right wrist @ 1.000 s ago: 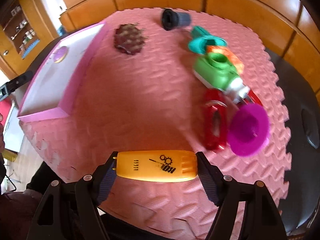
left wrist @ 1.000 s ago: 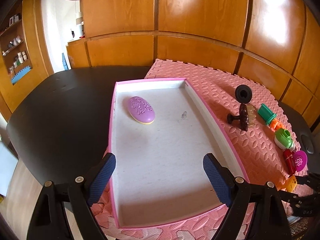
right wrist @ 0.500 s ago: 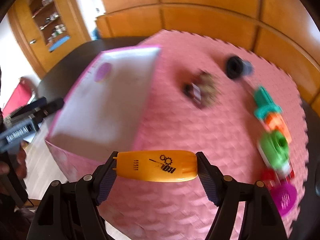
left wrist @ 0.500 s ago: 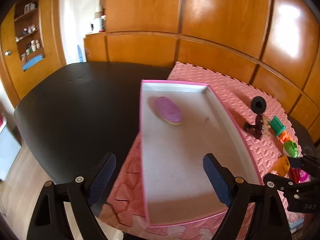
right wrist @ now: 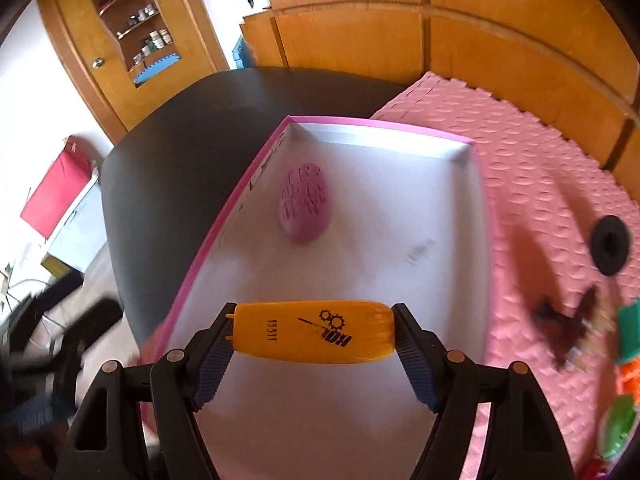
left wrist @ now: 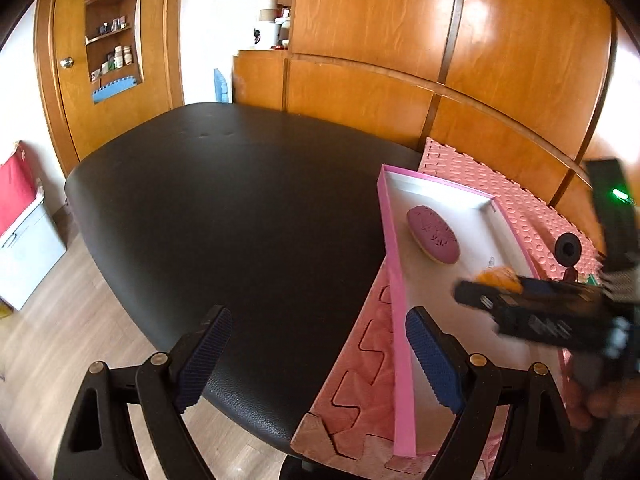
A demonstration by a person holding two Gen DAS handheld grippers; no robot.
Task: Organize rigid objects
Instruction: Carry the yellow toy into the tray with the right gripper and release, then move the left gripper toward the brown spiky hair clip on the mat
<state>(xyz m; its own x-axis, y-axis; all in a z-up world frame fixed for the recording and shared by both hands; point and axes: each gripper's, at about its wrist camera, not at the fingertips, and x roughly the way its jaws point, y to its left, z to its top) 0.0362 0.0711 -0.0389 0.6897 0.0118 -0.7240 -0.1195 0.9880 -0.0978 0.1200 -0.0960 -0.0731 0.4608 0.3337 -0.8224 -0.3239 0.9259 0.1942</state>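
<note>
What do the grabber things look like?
Both the left gripper and the right gripper are black plastic, with two angled jaws. Each jaw has a ribbed dark-blue pad and small round silver screws at its joints. No sleeve shows.

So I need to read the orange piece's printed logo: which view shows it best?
The right wrist view: the orange piece fills the foreground, sharp, clamped between the right gripper pads, logo facing the camera. The left wrist view shows only a blurred orange sliver behind that gripper.

Black table (left wrist: 240,216), pink foam mat (right wrist: 532,184) on it
</note>
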